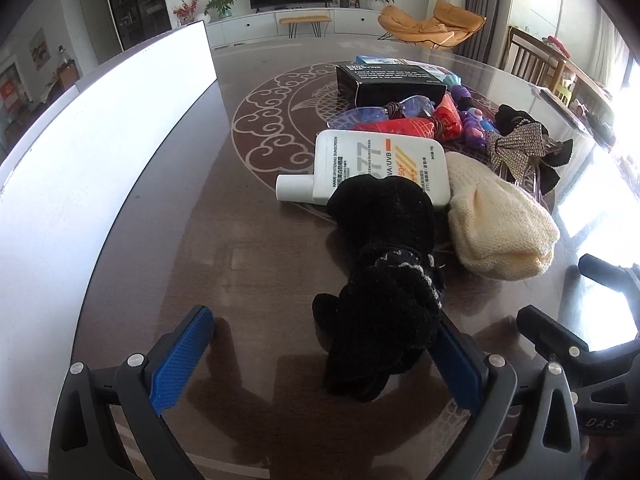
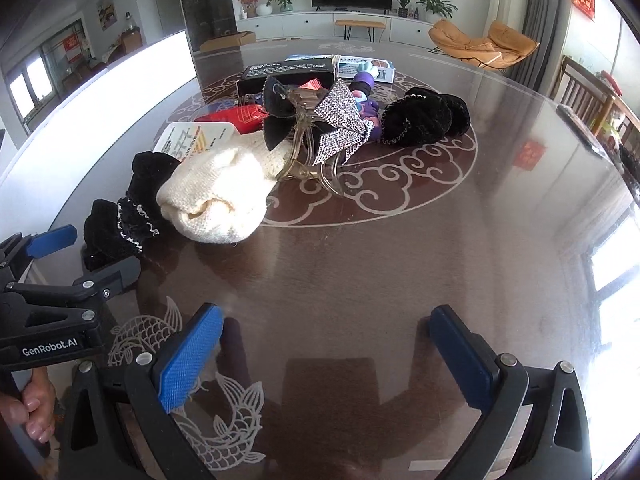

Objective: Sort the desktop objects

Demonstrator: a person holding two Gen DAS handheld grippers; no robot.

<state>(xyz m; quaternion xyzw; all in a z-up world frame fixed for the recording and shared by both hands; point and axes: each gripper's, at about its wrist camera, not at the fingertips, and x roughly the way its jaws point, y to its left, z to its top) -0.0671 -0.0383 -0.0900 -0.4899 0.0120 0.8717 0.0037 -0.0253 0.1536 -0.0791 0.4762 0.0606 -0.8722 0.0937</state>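
Left gripper (image 1: 320, 356) is spread wide at the near end of the black scrunchie (image 1: 384, 280), nothing clamped; its right finger touches or sits just beside the fabric, left finger well apart from it over bare table (image 1: 224, 248). Right gripper (image 2: 324, 356) is also spread wide and empty, hovering over bare table nearer than the pile, well apart from the scrunchie

Scrunchie as landmark: it lies at the near edge of the pile; the sunscreen bottle (image 1: 380, 168) is just behind it, far end of the scrunchie overlapping the bottle. Cream knit hat (image 1: 496, 224) touches it on its right. Behind the hat, a sparkly bow clip (image 1: 516, 144); further back red packets (image 1: 416, 124), a purple toy (image 1: 472, 124), a black box (image 1: 392, 84). A second black scrunchie (image 2: 424, 120) sits beyond the bow clip. White bin wall (image 1: 100, 152) stands well left of the scrunchie, likely the sort target

Step judged: left gripper about to grab the scrunchie. To do it well: shift right so the fabric is centred between the fingers, not only against one; close on the thick bunched near end; lift straight up before swinging left so the far end does not drag the bottle or snag the hat. Soft item, so squeeze fully
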